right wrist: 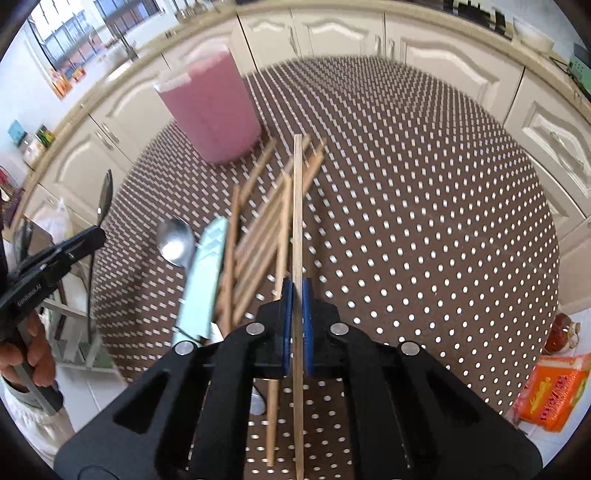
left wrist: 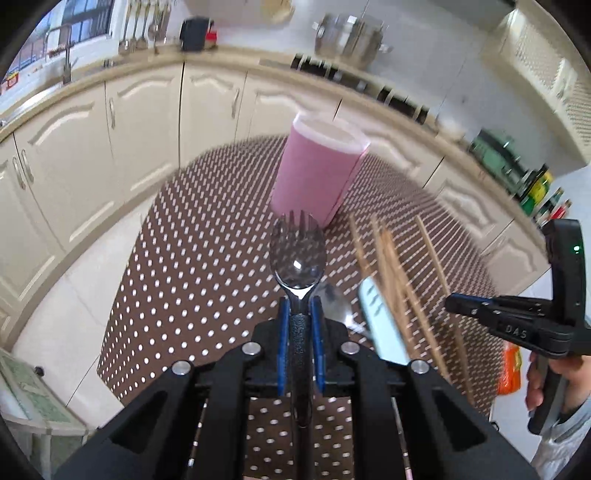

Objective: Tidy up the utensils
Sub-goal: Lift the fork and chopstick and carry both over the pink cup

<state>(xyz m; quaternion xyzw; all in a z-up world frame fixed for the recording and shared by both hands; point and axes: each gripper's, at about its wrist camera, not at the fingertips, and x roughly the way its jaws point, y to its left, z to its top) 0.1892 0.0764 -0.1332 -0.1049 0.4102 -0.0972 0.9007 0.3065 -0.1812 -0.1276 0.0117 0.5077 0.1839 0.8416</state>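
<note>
Your left jaws pinch a spork [left wrist: 297, 258] by its handle, cup [left wrist: 317, 173] standing just beyond its tip, loose chopsticks [left wrist: 391, 273] and knife [left wrist: 382, 325] to their right. Your right jaws clamp one chopstick [right wrist: 297, 221]; pile, knife and spoon [right wrist: 176, 242] lie left on the table [right wrist: 424, 221].

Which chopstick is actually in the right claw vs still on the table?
The pale chopstick running straight up between the right claw's blue pads. The other chopsticks lie fanned on the dotted tablecloth, left of it, ungripped.

Steel stockpot [left wrist: 349, 35] above cream cabinets [left wrist: 144, 122]; orange packet [right wrist: 552, 397].
</note>
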